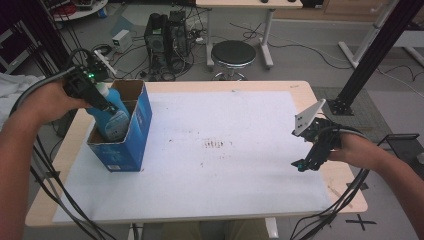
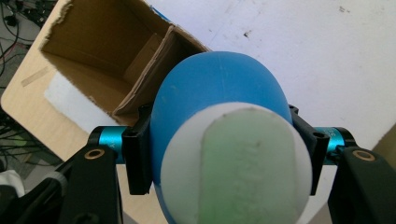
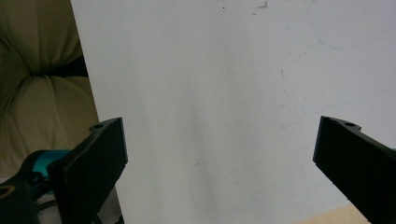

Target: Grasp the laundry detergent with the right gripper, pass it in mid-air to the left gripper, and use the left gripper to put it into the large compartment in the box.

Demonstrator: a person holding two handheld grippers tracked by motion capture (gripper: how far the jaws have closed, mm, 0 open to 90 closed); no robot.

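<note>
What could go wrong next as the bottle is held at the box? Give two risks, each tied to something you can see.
1. The left gripper clamps the blue bottle across its rounded body, so it may slip or twist out.
2. The cardboard box has a divider and stands near the table edge. The bottle could catch on the divider and push the box, since the right gripper hangs open far away, not steadying it.

I work in a lab: computer towers (image 1: 167,37), tangled floor cables (image 1: 280,42), a stool (image 1: 233,54) beyond my table (image 1: 300,90).
</note>
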